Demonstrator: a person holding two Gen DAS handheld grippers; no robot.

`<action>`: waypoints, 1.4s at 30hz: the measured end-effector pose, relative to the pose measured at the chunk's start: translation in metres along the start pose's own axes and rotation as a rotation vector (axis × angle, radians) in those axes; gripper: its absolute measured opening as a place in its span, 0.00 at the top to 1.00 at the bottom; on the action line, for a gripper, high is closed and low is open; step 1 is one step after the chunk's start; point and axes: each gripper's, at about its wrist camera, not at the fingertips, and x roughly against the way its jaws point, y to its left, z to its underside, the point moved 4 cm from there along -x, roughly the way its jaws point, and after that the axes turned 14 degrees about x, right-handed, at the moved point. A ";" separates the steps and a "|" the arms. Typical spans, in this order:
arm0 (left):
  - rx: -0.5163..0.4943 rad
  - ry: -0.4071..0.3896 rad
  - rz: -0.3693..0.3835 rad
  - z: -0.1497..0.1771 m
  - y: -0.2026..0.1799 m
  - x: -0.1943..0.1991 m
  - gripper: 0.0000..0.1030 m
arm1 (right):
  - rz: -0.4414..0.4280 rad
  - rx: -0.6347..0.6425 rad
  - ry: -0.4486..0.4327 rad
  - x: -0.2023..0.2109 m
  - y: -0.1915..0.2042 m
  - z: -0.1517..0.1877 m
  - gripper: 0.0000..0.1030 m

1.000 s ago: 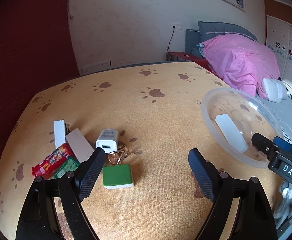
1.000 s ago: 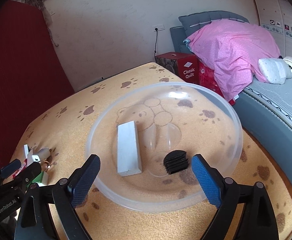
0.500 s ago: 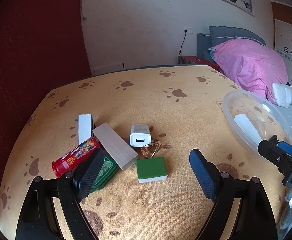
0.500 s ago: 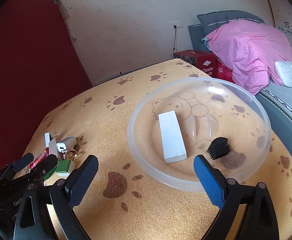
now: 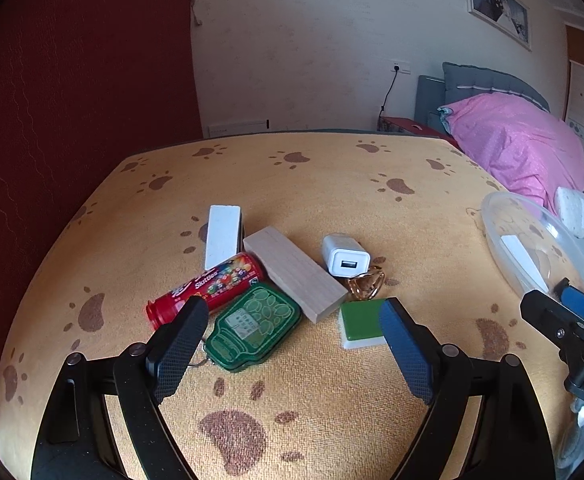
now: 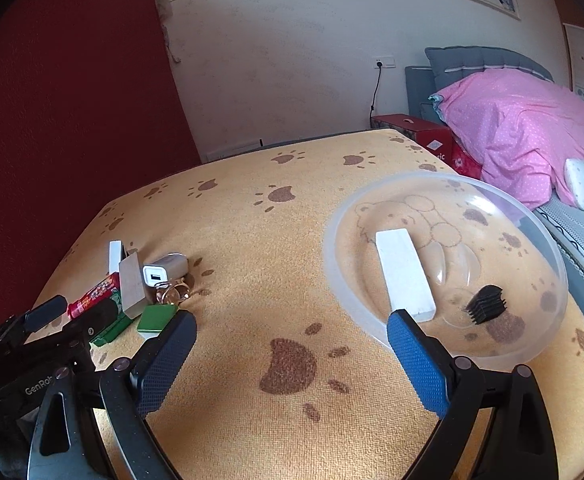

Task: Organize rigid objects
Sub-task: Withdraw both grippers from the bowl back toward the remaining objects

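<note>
A pile lies on the paw-print table: a white block (image 5: 222, 236), a red candy tube (image 5: 208, 285), a green tin (image 5: 254, 326), a wooden block (image 5: 295, 273), a white USB charger (image 5: 345, 259), a gold ring clip (image 5: 365, 286) and a green tile (image 5: 361, 322). My left gripper (image 5: 292, 344) hovers open just short of the tin and tile, nothing between its fingers. The clear bowl (image 6: 333, 256) at the right holds a white block (image 6: 403, 274) and a black ribbed cap (image 6: 487, 302). My right gripper (image 6: 288, 354) stands open left of the bowl over bare cloth.
The orange paw-print cloth (image 6: 276, 232) covers the table; a red wall (image 5: 72, 80) runs along its left. A bed with a pink quilt (image 6: 519, 128) and a red box (image 6: 415, 136) stand beyond the right edge. The left gripper's body (image 6: 40, 336) shows at the right wrist view's lower left.
Both views have swung left: the pile has come to the middle of the left wrist view, and the bowl has slid to the right in both. Both grippers stay open.
</note>
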 end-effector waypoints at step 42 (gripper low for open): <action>0.141 0.058 -0.071 0.002 0.089 -0.012 0.14 | -0.134 0.223 0.166 -0.063 0.099 -0.010 0.21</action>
